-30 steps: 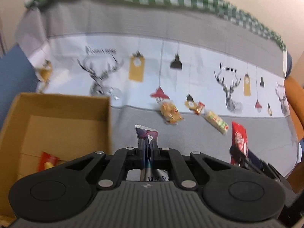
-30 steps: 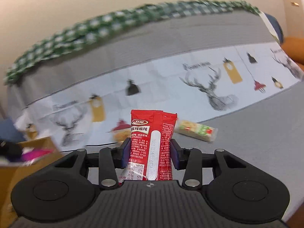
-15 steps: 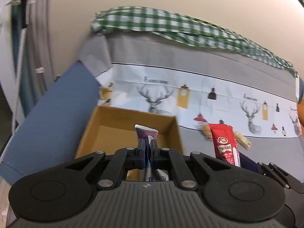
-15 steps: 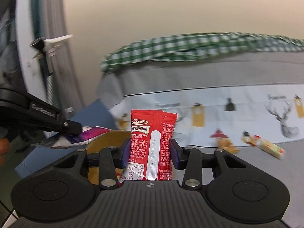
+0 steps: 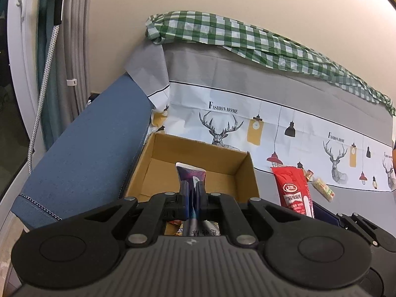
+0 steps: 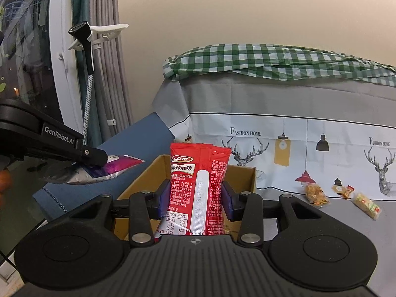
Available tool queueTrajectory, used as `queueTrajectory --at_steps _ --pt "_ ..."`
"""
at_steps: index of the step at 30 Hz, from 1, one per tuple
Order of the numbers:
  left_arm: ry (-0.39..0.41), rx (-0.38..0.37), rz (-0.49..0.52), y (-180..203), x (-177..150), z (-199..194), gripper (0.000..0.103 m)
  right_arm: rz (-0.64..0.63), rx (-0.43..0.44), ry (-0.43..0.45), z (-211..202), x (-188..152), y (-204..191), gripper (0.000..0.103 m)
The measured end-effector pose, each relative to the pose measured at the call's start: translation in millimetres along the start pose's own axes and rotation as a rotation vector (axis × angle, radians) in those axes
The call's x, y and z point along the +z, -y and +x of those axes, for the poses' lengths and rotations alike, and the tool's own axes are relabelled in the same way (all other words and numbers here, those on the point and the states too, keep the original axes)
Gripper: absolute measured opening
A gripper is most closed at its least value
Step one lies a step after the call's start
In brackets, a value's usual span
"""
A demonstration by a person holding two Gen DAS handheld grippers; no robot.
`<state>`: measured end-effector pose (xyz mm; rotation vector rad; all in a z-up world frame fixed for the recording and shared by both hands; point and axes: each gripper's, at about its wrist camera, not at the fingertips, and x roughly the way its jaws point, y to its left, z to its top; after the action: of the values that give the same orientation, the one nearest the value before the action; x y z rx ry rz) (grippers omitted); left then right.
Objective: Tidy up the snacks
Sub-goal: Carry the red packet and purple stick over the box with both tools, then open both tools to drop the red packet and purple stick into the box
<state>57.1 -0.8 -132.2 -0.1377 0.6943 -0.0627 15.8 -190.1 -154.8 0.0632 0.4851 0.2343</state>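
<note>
1. My left tool [image 5: 190, 193] is clamped on the purple snack pouch [image 5: 190, 174], gripping it edge-on by its flat body so the sealed end sticks out ahead. The right wrist view shows that pouch [image 6: 109, 169] lying nearly level in the air, up and to the left of the box.

2. My right tool [image 6: 196, 195] is pinched on both sides of the red spicy-snack packet [image 6: 198, 185], held upright with its printed back toward the camera, so it should drop in lengthwise.

3. The cardboard box [image 5: 243, 170] sits open-topped at the left end of the cloth-covered worktop [image 6: 346, 212], directly ahead of both tools. I judge both packets are poised for release into it; some wrappers seem to lie inside already, mostly hidden.

4. Three small snacks wait on the cloth, well apart from the box: a yellow biscuit pack [image 6: 315, 194], a small wrapped candy [image 6: 346, 190] and a pale cracker pack [image 6: 367, 205].
</note>
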Motion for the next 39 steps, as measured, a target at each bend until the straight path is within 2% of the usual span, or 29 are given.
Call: queueTrajectory --at_steps 11,20,39 --pt "-0.023 0.009 0.003 -0.1 0.1 17.2 0.005 -0.002 -0.003 -0.032 14.2 0.1 -3.2 0.044" --pt "-0.074 0.018 0.000 -2.9 -3.1 44.4 0.005 0.013 0.002 -0.082 35.5 -4.9 3.2 0.044" --pt "-0.258 0.059 0.017 -12.1 -13.9 153.5 0.005 0.019 0.002 -0.214 122.7 -28.2 17.1 0.044"
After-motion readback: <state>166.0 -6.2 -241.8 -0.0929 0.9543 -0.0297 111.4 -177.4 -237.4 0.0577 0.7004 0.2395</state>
